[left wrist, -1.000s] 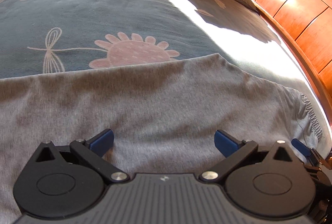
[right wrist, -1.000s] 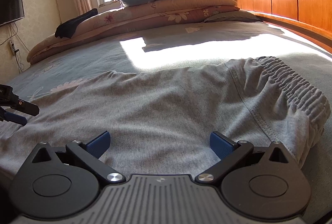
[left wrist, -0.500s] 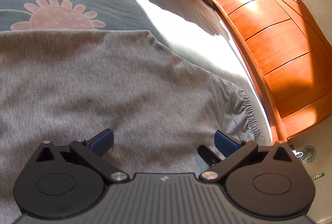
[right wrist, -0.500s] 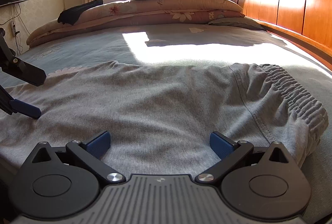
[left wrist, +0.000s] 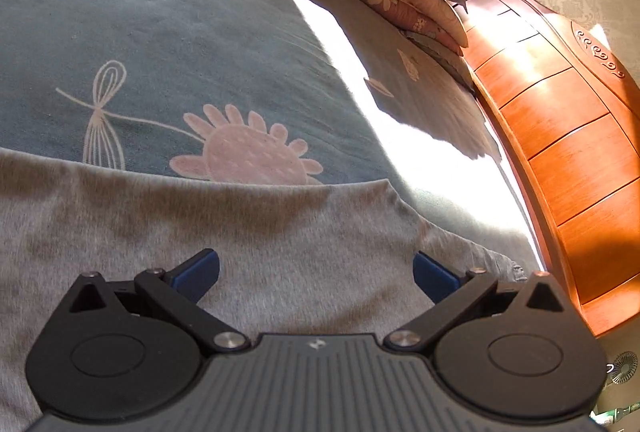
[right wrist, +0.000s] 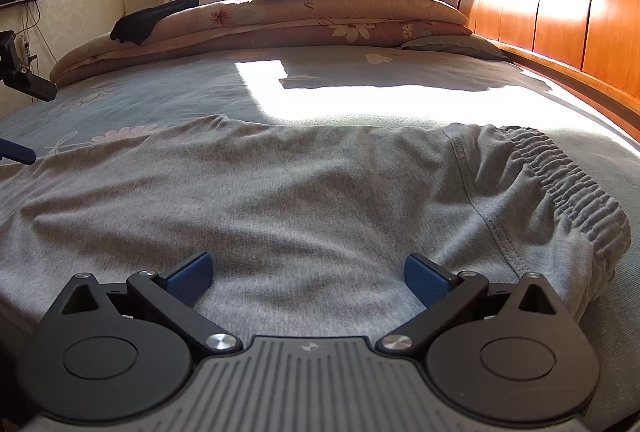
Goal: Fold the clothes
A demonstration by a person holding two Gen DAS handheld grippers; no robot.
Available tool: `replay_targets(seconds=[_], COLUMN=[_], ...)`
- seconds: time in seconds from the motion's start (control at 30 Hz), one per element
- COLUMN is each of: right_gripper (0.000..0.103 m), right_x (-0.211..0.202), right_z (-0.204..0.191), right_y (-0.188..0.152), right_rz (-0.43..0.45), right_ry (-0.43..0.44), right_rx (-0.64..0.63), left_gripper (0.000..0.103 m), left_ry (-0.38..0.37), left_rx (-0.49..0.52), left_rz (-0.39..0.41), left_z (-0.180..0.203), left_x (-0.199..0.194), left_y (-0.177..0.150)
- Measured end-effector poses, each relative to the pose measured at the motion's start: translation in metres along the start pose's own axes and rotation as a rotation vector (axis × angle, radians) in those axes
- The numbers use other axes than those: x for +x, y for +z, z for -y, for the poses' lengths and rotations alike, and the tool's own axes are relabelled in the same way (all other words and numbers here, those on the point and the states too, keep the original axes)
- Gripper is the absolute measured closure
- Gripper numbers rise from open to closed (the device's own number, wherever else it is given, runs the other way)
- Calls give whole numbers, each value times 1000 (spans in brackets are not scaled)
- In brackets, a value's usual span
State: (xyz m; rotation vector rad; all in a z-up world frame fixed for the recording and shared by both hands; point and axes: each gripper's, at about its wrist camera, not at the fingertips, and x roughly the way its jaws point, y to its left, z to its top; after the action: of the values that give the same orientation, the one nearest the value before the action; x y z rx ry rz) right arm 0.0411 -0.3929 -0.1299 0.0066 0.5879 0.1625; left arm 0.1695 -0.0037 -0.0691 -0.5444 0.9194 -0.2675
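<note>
Grey trousers lay spread flat on the floral bedsheet, directly beneath and ahead of both claws. Left claw stood wide, holding nothing, above the cloth near its far edge. Right claw stood equally wide and empty, with the elastic waistband to its right. Risk: pads closing on the mid-panel could pinch one layer only or catch the bedsheet beneath, dragging wrinkles into the fold. Strong sunlight ahead could mask the cloth edge.
</note>
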Motion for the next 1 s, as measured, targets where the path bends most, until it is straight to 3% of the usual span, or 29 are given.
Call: replay_targets(seconds=[0.27, 0.33, 0.63, 0.7, 0.9, 1.0], right_gripper=[0, 0, 0, 0, 0, 0], right_x=[0, 0, 0, 0, -1, -1], right_z=[0, 0, 1, 1, 0, 0], right_y=[1, 1, 1, 1, 0, 1], right_rz=[-2, -2, -5, -5, -3, -5], right_ry=[0, -1, 0, -1, -3, -3], right_rx=[0, 0, -2, -2, -3, -5], left_gripper=[1, 1, 1, 1, 1, 1], left_ry=[79, 85, 289, 264, 9, 4], left_rx=[-122, -129, -72, -58, -59, -25], left_rz=[3, 19, 53, 55, -100, -145], left_z=[-48, -55, -68, -62, -32, -23], left_x=[23, 18, -10, -19, -17, -10], left_y=[23, 23, 25, 22, -20, -36])
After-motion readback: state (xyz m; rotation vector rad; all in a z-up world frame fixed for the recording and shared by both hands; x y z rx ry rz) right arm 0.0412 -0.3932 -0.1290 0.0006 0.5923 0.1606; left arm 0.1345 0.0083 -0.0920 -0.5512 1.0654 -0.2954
